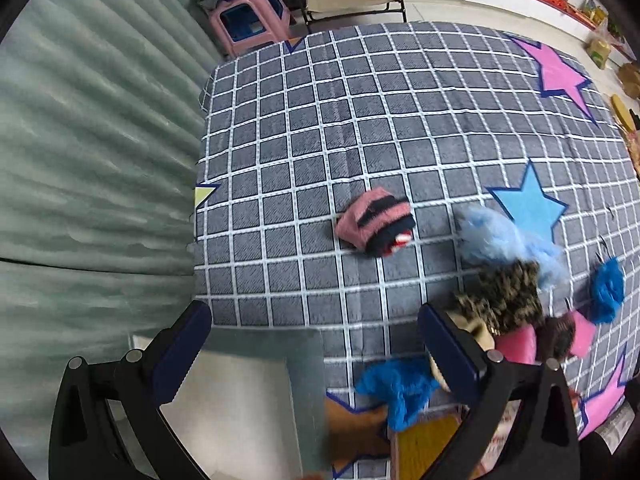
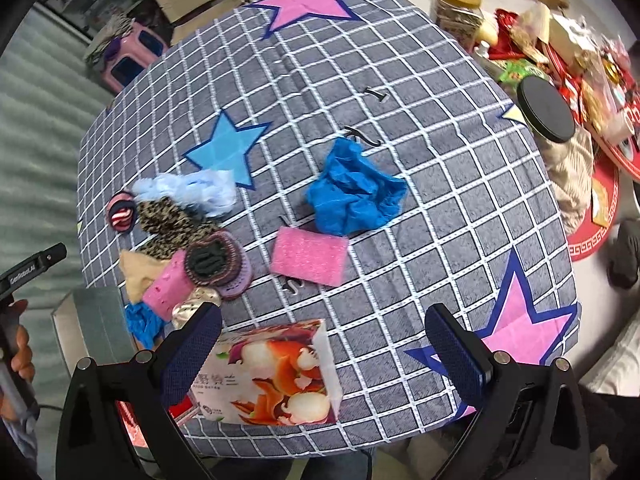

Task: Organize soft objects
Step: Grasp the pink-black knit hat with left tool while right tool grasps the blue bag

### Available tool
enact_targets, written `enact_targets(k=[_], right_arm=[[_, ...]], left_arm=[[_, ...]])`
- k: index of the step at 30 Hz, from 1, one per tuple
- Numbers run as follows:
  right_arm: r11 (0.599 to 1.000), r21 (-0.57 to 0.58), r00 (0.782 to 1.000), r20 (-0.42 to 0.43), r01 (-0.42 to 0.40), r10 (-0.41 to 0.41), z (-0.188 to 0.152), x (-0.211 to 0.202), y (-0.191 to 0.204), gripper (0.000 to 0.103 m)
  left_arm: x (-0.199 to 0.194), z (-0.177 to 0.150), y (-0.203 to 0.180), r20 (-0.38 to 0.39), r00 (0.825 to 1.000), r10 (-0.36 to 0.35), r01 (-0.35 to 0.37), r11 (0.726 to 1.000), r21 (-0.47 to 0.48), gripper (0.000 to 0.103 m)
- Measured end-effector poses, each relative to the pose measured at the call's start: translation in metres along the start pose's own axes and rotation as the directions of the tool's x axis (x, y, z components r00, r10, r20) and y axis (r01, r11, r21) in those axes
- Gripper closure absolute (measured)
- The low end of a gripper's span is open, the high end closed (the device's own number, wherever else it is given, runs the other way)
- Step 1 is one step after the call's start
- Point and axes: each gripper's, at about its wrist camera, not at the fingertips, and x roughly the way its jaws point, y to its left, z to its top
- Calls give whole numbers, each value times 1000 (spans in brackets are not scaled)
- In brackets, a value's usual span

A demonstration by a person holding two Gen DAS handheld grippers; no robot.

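Soft objects sit bunched near the table's left edge beside the grey box (image 2: 96,320), rolled striped sock (image 1: 374,226) apart mid-table, probably staged for boxing; your left gripper (image 1: 316,364) and right gripper (image 2: 324,344) both gape, holding nothing.

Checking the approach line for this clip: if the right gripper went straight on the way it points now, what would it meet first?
Probably the pink sponge, lying almost centred between the open right gripper fingers, with the crumpled blue cloth beyond. Depth is uncertain; the printed tissue pack lies nearer, left of centre.
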Motion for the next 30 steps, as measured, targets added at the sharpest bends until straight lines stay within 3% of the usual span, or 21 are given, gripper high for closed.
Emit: enact_targets(k=[8, 20, 23, 25, 30], right_arm=[[997, 66, 999, -27, 38, -36, 23, 22, -26, 1], [995, -10, 994, -47, 99, -100, 77, 86, -17, 1], [993, -49, 987, -110, 109, -114, 82, 111, -15, 1], [990, -68, 984, -127, 120, -128, 84, 126, -13, 1], [980, -116, 975, -134, 160, -175, 85, 145, -7, 0]], left_arm=[[48, 36, -21, -64, 997, -37, 39, 999, 23, 0], [121, 53, -49, -155, 988, -11, 19, 999, 50, 0], [135, 48, -60, -168, 986, -10, 19, 998, 54, 0], [132, 48, -62, -119, 993, -16, 22, 999, 50, 0], [130, 44, -69, -100, 995, -8, 14, 998, 59, 0]])
